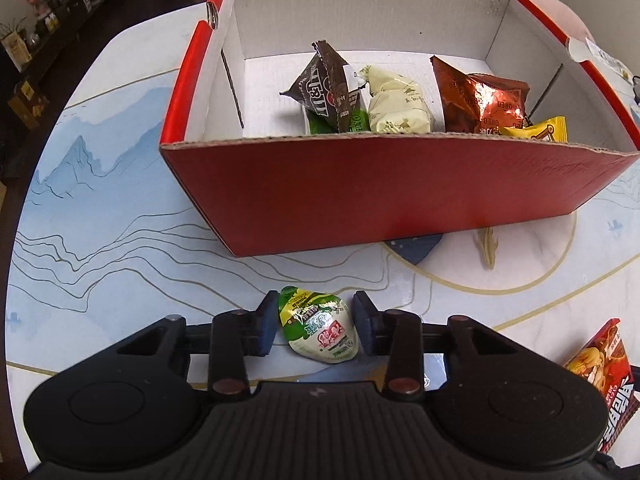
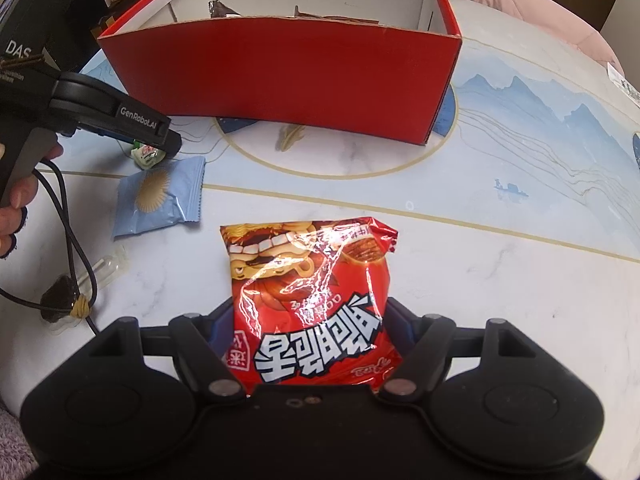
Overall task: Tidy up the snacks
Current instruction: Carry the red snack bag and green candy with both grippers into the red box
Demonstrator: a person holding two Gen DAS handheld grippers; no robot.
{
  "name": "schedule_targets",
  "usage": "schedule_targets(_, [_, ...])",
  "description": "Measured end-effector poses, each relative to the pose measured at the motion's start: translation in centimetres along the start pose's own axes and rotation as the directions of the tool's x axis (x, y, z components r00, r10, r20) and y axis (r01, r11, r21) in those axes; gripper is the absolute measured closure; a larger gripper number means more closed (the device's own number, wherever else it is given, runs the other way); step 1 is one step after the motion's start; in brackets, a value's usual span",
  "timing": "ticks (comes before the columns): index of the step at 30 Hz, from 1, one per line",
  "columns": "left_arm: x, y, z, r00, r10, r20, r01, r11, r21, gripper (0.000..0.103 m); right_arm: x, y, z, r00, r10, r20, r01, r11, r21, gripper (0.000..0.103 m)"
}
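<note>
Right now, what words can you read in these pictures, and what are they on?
"GenRobot.AI": side of the left gripper.
"DAS": dark box at far left; smaller lines below are blurred.
"OREO": copper-brown packet in the red box, upside down.
Red snack bag in the right gripper: large white non-Latin letters, upside down, unreadable to me.
Green-and-white snack: print too small.

Red box [image 1: 400, 196], green-white pouch [image 1: 320, 330], blue packet [image 2: 160, 200]

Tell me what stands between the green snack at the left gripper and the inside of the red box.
Only the red box's near wall: the green snack lies on the table before it, between the left gripper's pads, and must go over the rim.
</note>
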State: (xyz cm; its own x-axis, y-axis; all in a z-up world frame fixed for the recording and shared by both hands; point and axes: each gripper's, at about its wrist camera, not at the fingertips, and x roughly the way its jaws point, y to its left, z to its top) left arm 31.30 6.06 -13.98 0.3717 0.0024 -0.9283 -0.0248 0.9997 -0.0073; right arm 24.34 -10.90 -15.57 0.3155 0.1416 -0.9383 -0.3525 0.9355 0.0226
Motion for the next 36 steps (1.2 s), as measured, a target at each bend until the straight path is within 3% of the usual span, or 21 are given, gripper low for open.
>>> schedule_targets(16, [-2.3, 4.7, -1.3, 0.993, -0.122, -0.008, 0.121, 0.991, -0.059, 0.068, -1.2, 1.7, 0.2, 1.0, -0.029, 0.009, 0.029, 1.0, 0.005, 0.029])
schedule_targets(26, [-7.1, 5.5, -1.7, 0.982, -0.188, -0.001, 0.188, 0.982, 0.005, 0.068, -3.4, 2.6, 1.8, 0.999, -0.051, 0.02, 0.05, 0.999, 0.011, 0.029])
schedule_targets(36, [-11.3, 5.5, 0.7, 0.974, -0.219, 0.051, 0.216, 0.974, 0.065, 0.068, -6.4, 2.2, 5.0, 0.995, -0.082, 0.065, 0.081, 0.997, 0.012, 0.029])
